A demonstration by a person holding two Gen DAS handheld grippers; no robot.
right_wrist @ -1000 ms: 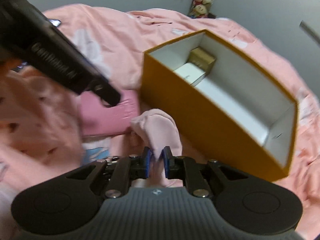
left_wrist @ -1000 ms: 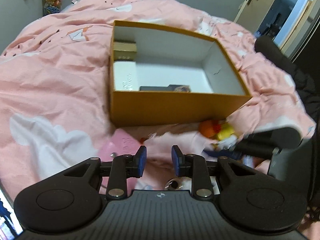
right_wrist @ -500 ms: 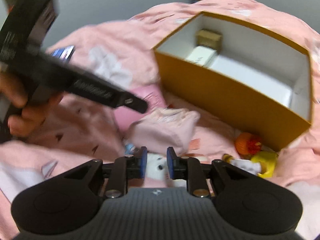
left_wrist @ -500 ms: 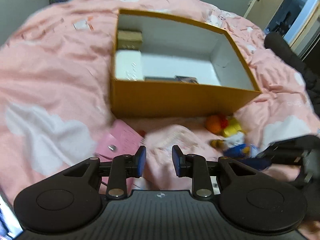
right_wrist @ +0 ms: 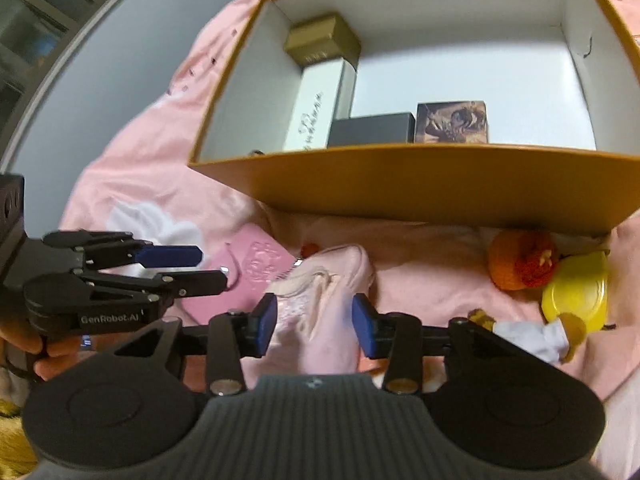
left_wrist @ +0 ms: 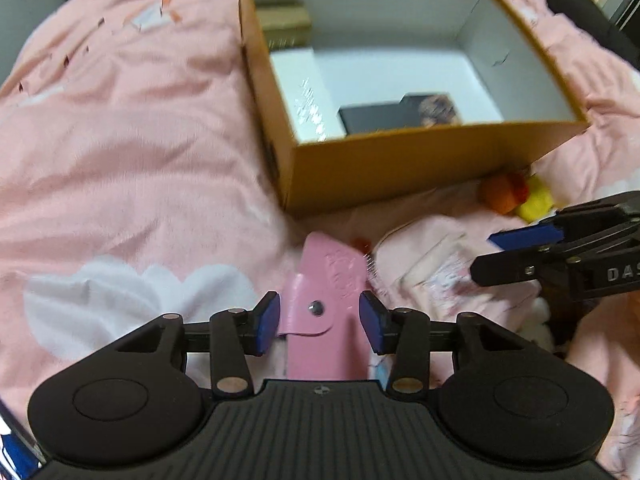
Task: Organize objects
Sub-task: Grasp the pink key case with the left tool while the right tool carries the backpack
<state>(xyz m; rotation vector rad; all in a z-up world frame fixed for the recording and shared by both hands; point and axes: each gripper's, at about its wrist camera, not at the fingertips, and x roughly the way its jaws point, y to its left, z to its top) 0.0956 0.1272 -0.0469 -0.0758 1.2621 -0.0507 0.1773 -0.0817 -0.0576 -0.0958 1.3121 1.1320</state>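
A pink snap wallet [left_wrist: 328, 280] lies on the pink duvet in front of the orange box [left_wrist: 400, 168]. My left gripper [left_wrist: 319, 322] points down over it. Its jaws are opening, the wallet lies between the pads, and the pads do not press on it. In the right wrist view a folded pink cloth [right_wrist: 320, 320] rests on the bed between the pads of my right gripper [right_wrist: 315, 330], whose jaws are also opening. The left gripper [right_wrist: 192, 268] shows at the left over the wallet [right_wrist: 256, 264]. The right gripper [left_wrist: 520, 252] enters the left wrist view from the right.
The orange box [right_wrist: 400, 188] holds a gold box [right_wrist: 324, 40], a white box [right_wrist: 316, 108], a black box [right_wrist: 372, 128] and a picture cube [right_wrist: 452, 122]. An orange plush [right_wrist: 520, 264] and a yellow toy [right_wrist: 576, 292] lie by its front wall. A person's hand [right_wrist: 24, 344] grips the left tool.
Both grippers have dropped closer to the bed and spread their jaws. The right one rolled and let go of the pink cloth, which now rests on the duvet.
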